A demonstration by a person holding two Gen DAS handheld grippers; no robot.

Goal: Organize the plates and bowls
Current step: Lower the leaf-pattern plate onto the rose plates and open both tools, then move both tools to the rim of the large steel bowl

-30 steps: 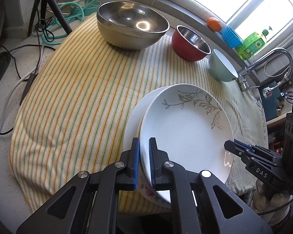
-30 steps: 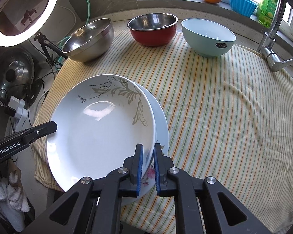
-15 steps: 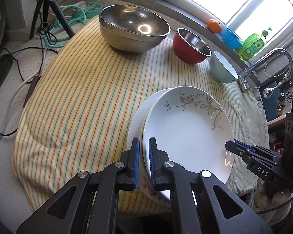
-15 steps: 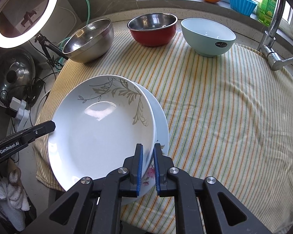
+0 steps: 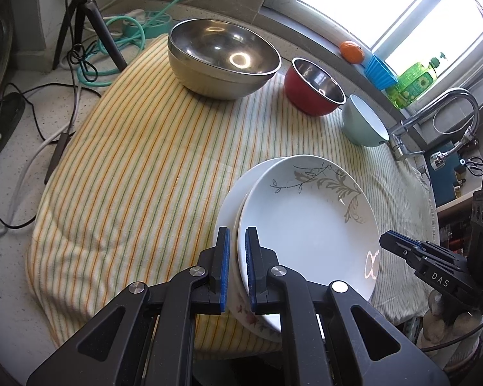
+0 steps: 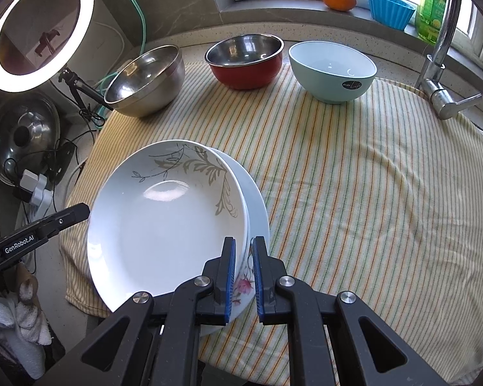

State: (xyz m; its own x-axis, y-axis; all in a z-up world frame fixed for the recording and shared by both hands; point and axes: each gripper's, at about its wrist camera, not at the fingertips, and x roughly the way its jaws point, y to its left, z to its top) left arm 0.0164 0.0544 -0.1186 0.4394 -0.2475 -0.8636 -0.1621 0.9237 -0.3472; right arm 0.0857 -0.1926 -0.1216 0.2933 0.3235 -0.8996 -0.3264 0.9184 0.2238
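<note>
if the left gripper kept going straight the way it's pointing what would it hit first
Probably nothing new: the left gripper is already shut on the rim of the stacked plates. Past the plates, likely the striped cloth, though depth is unclear.

You see two stacked white plates [image 6: 164, 222] at the cloth's near edge, the top one with grey leaves. Three upright bowls stand behind: steel [image 6: 145, 82], red [image 6: 244, 61], pale blue [image 6: 333, 70].

Lower plate [image 6: 256, 206] mostly hidden under top plate [image 6: 164, 222]; faucet [image 6: 441, 48] cut off.
</note>
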